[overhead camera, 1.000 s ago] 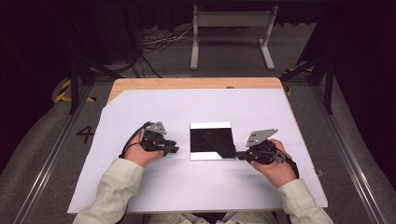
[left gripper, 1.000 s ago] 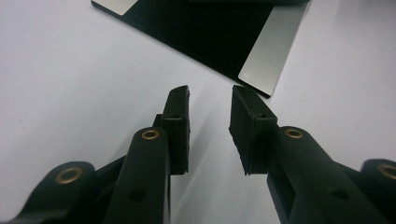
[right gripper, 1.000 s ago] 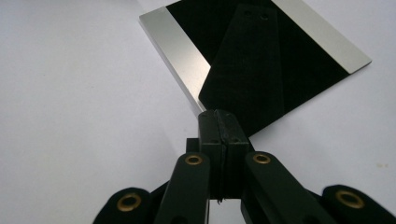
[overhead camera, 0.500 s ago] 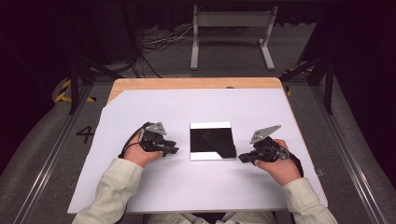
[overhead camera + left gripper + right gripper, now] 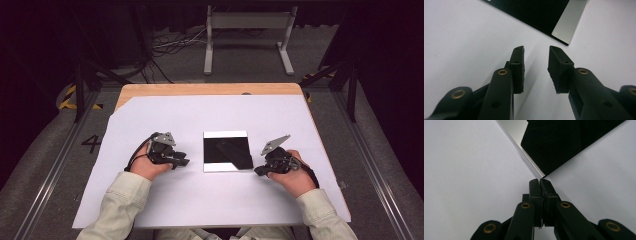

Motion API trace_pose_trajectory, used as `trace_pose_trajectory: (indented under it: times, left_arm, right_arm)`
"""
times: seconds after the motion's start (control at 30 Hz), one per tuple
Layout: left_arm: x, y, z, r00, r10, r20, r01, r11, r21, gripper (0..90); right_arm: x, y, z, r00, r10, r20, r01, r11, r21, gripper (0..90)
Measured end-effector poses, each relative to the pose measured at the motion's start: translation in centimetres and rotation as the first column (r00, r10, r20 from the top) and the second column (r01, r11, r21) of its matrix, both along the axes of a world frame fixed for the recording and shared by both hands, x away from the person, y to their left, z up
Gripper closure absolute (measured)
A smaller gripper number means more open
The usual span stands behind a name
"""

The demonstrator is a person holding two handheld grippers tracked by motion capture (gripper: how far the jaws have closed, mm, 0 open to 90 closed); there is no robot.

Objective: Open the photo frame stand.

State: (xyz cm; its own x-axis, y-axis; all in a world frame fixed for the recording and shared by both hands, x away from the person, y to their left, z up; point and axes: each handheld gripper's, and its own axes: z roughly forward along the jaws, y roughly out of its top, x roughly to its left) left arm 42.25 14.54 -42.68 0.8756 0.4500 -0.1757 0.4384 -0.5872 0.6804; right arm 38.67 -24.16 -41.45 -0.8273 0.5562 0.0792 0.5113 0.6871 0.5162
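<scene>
A flat black square sheet (image 5: 226,150) with pale strips along its far and near edges lies in the middle of the white table cover. My left gripper (image 5: 182,160) rests to its left, a short gap away. In the left gripper view this gripper (image 5: 536,51) is open. Its jaws have just been opening with nothing between them, and they point at a corner of the sheet (image 5: 536,12). My right gripper (image 5: 257,171) lies at the sheet's near right corner. In the right gripper view it (image 5: 539,181) is shut, pads together, with its tips right at the corner of the sheet (image 5: 564,142).
The white cover (image 5: 200,205) spans most of the table. A wooden strip (image 5: 200,89) shows along the far edge. Beyond the table stand a metal frame (image 5: 247,20) and floor cables (image 5: 170,45). Dark rails run along both sides.
My right hand has drifted slightly toward the near edge, staying by the sheet's corner. The left hand has stayed in place. The sheet has not moved.
</scene>
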Motion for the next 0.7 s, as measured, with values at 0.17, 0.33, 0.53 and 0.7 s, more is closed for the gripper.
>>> trace_pose_trajectory:
  times: [0.17,0.33,0.53,0.7]
  left_arm:
    - [-0.4,0.6,-0.1,0.9999,0.01,-0.003,-0.01,0.9999,0.001,66.4]
    - [-0.5,1.0,-0.1,0.9998,0.019,-0.003,-0.019,0.9998,0.003,66.3]
    - [-0.6,1.1,-0.1,0.9998,0.022,-0.002,-0.022,0.9998,0.001,66.1]
    - [-0.5,1.0,-0.2,0.9998,0.021,-0.004,-0.021,0.9998,0.006,66.0]
  right_arm:
    - [0.4,0.4,-0.2,1.0,-0.007,0.002,0.007,1.0,-0.03,88.7]
    - [0.7,0.6,-0.3,0.9998,-0.02,-0.006,0.02,0.998,-0.056,89.1]
    - [0.8,0.9,-0.4,0.9998,-0.018,0.007,0.018,0.998,-0.055,89.6]
    - [0.7,0.5,0.3,0.9995,-0.014,0.027,0.015,1.0,-0.018,89.9]
